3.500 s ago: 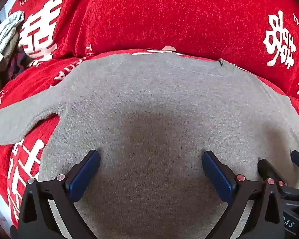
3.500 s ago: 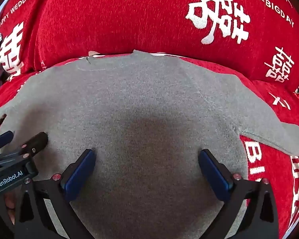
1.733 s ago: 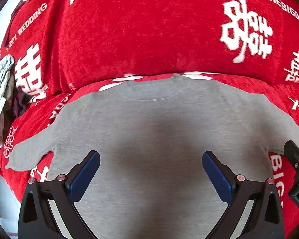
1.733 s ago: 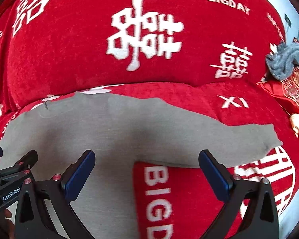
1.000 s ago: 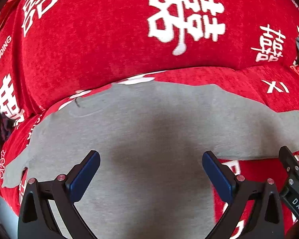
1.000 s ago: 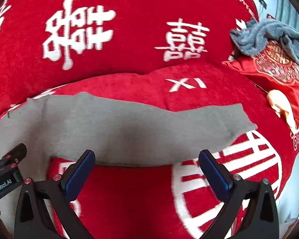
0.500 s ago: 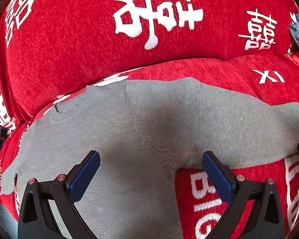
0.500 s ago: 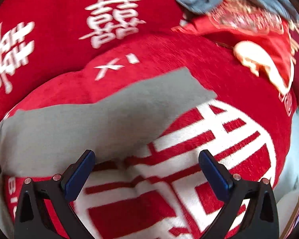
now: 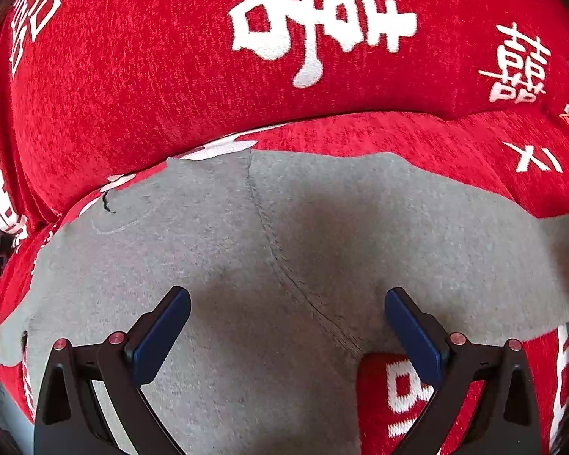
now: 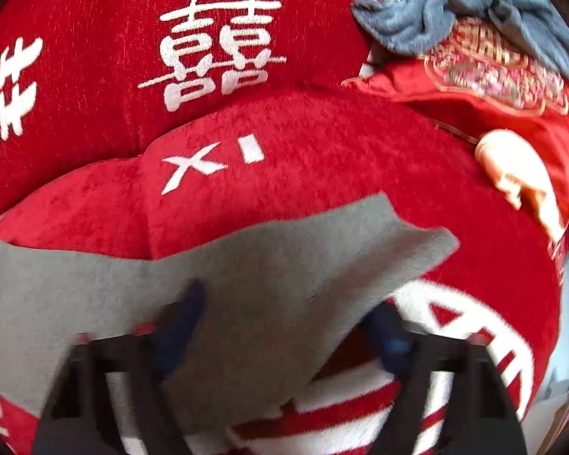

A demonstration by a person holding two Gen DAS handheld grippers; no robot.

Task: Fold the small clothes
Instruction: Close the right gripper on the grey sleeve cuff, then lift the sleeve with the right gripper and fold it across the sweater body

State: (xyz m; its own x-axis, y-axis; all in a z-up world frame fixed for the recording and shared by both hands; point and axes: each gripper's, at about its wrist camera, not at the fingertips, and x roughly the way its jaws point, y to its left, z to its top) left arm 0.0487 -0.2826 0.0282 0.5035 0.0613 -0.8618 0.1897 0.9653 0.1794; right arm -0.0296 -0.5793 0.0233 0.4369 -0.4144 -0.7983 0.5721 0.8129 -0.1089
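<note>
Grey sweater [image 9: 216, 265] flat on red sofa seat [image 9: 398, 132]. Sleeve [image 10: 303, 258] stretching out to the right, its middle between the right tongs [image 10: 288, 322], just closing, not yet pinching. Left tongs [image 9: 284, 326] wide apart over the armpit, holding nothing.

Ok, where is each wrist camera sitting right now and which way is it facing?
Left wrist: on the left gripper, facing forward and down along its open fingers at the grey top and its shoulder seam, on the red cover; only its two fingers show.
Right wrist: on the right gripper, facing down at the sleeve end, grey cloth bundle beyond; its blurred fingers have just been closing, sleeve between them.
Shared: the grey top and the white XI print.
</note>
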